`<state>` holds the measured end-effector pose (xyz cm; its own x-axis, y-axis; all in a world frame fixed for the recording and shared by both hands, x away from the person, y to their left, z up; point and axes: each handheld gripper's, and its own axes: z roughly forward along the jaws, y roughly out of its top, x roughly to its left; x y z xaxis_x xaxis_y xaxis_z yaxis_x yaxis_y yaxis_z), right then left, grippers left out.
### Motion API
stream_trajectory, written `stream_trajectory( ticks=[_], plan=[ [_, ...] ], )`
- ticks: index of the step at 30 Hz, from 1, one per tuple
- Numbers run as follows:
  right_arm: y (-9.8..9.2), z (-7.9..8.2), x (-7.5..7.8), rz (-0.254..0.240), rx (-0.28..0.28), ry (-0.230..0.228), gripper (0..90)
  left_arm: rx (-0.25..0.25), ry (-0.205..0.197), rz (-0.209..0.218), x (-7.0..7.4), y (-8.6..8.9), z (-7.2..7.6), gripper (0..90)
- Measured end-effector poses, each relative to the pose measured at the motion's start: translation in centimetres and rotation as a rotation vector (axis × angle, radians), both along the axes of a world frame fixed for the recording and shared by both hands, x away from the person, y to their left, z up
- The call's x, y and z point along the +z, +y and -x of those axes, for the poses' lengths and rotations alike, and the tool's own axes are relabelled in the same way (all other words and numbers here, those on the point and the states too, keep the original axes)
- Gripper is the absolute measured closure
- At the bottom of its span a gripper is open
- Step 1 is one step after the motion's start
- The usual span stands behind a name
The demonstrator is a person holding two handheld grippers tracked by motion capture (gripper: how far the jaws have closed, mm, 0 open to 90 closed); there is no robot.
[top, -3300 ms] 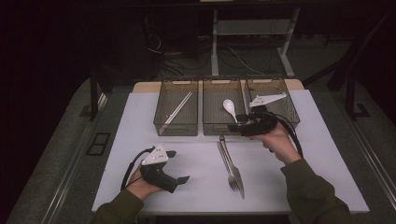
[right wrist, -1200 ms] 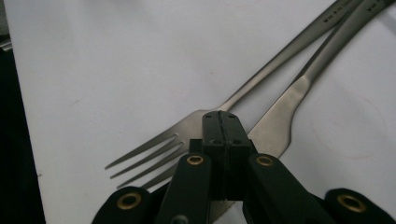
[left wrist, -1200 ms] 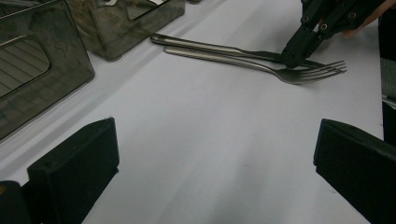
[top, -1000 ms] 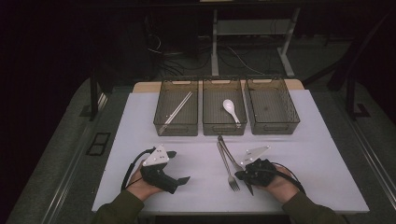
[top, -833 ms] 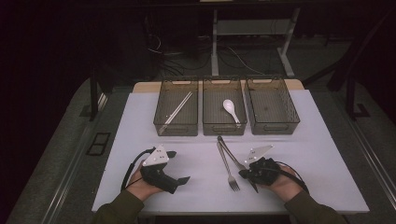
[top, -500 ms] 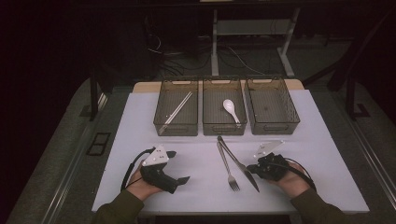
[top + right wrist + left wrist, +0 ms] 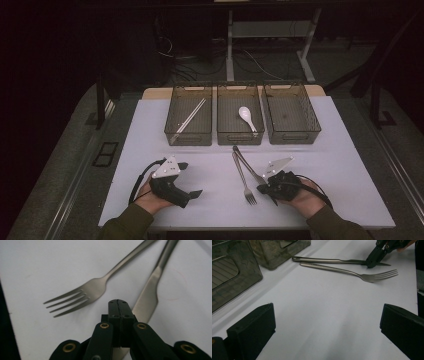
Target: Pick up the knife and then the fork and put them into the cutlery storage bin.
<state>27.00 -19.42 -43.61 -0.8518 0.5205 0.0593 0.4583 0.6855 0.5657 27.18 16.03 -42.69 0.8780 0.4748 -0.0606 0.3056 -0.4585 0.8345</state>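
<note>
Steel table knife (image 7: 147, 300) near the white mat's front edge: right gripper (image 7: 118, 305), back from the bins, jaws pressed together over its blade. Sorting resumes; left gripper (image 7: 324, 322) rests open.

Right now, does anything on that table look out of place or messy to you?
Only slightly. The fork and knife lie loose on the white table, handles meeting and tips splayed, while the right tray stands empty. The chopsticks and white spoon each lie in a tray. Nothing is spilled or broken.
</note>
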Motion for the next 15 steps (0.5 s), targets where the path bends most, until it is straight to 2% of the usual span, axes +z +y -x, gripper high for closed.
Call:
stream_trajectory(
  ticks=[5, 8, 15],
  plan=[
    [-0.4, -0.2, 0.0, 0.018, -0.013, -0.016, 89.7, 0.002, -0.003, 0.003, 0.0, 0.2, -0.1, 0.0],
    [-0.8, -0.4, 0.1, 0.026, -0.024, -0.021, 89.8, 0.010, 0.005, 0.024, 0.0, 0.3, -0.1, 0.0],
    [-2.0, -1.2, 0.1, 0.043, -0.069, -0.033, 89.7, 0.012, 0.012, 0.042, -0.1, 0.2, -0.1, 0.0]
  ],
)
